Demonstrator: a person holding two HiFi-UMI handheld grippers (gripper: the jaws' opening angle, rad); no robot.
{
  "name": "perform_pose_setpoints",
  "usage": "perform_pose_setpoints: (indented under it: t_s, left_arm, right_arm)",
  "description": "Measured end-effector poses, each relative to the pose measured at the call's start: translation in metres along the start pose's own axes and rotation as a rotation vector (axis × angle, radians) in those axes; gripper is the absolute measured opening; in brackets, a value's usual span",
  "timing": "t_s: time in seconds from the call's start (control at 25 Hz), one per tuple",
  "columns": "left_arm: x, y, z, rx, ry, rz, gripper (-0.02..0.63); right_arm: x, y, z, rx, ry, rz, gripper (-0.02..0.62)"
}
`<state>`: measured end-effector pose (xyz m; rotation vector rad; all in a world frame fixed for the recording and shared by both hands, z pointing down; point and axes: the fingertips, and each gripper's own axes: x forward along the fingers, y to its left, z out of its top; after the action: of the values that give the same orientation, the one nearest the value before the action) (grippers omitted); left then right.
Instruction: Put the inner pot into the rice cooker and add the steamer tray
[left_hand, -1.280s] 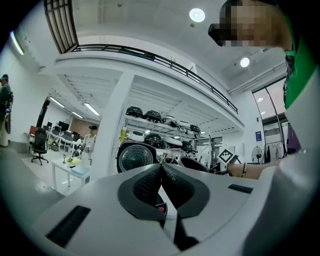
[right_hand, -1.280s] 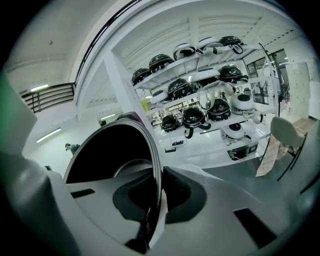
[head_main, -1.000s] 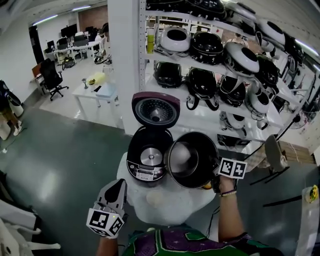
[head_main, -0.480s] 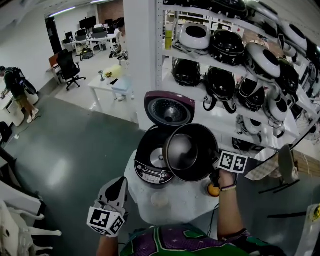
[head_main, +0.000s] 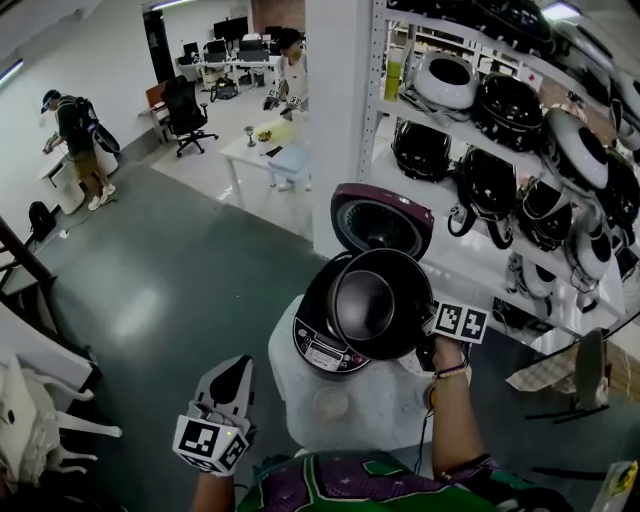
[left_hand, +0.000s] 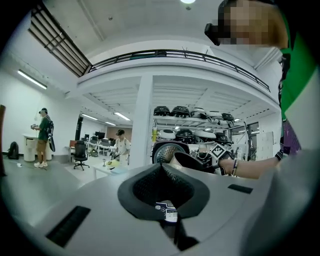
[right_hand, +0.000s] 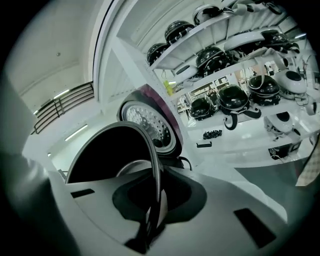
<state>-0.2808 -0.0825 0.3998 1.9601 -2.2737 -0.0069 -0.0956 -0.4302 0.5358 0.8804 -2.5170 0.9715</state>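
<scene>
1 right gripper (right_hand: 152, 206) tight on pot (head_main: 376, 300)

The inner pot (head_main: 380, 300) is seen as dark metal, smoothly lined with a soft sheen and edged by a thin bright rim. The rice cooker (head_main: 318, 350) is cased in glossy dark plastic, its lid (head_main: 345, 200) in shiny maroon plastic set around a perforated metal plate (head_main: 385, 228). The worktop (head_main: 295, 395) is finished in matt white. The left gripper (left_hand: 161, 172) is shelled in matt grey plastic, with black dimpled pads (left_hand: 145, 190). The floor (head_main: 170, 290) is coated smooth and faintly reflective.
</scene>
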Motion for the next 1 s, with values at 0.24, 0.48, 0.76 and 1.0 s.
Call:
perform_pose_setpoints:
  t_s: [0.24,0.48,0.76,1.0]
  left_arm:
    - [-0.008,0.011,-0.004,-0.007,0.009,0.084,0.021]
    - [-0.007,0.009,-0.012,-0.023,0.009,0.136,0.021]
    - [-0.003,0.007,-0.02,-0.042,0.015,0.177,0.021]
    - [-0.006,0.008,-0.03,-0.057,0.035,0.232,0.021]
  right_arm:
    - [0.037,0.004,-0.002,-0.015,0.043,0.021,0.026]
    - [0.065,-0.003,-0.008,-0.035,0.086,0.014,0.028]
    - [0.089,-0.011,-0.017,-0.056,0.121,-0.006,0.029]
    - [0.112,-0.022,-0.028,-0.138,0.16,-0.059,0.031]
